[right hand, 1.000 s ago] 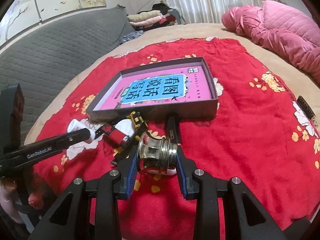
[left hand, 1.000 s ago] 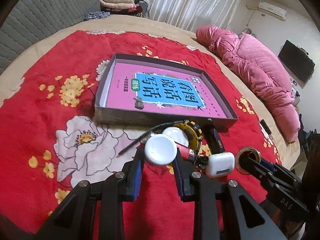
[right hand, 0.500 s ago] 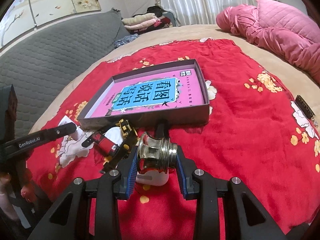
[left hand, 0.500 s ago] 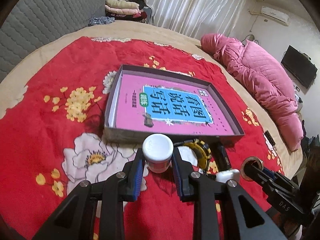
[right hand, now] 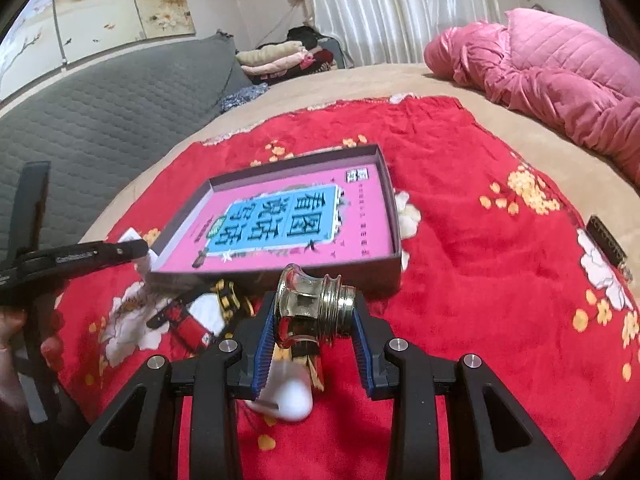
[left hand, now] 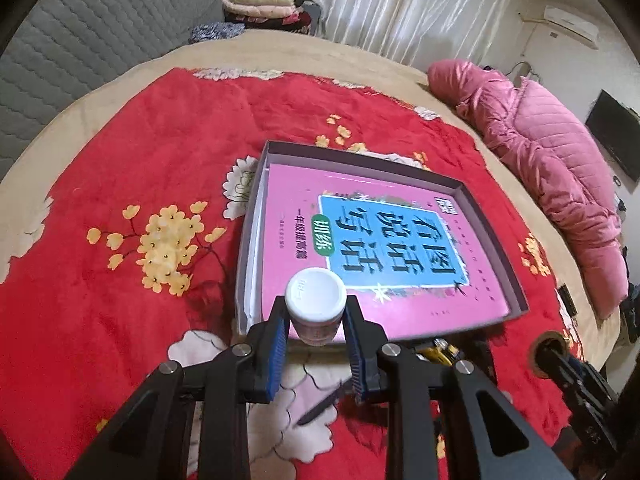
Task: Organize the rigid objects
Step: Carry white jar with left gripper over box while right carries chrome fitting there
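Observation:
My left gripper (left hand: 316,312) is shut on a small white-capped bottle (left hand: 316,296), held above the near left corner of a shallow grey box (left hand: 496,236) that has a pink and blue book (left hand: 384,248) lying in it. My right gripper (right hand: 314,312) is shut on a shiny gold metal fitting (right hand: 316,300), just in front of the box (right hand: 394,216). The left gripper (right hand: 72,258) shows at the left of the right wrist view, and the gold fitting (left hand: 550,344) at the right edge of the left wrist view.
Loose items lie on the red floral blanket (left hand: 120,184) in front of the box: a white earbud case (right hand: 288,394), a yellow-black object (right hand: 228,298), a red and black tool (right hand: 188,324) and a dark pen (left hand: 324,402). A pink quilted jacket (left hand: 552,168) lies far right.
The left gripper has carried the white bottle up and forward from the pile of items to over the box's near corner. The right gripper moved slightly toward the box with the gold fitting.

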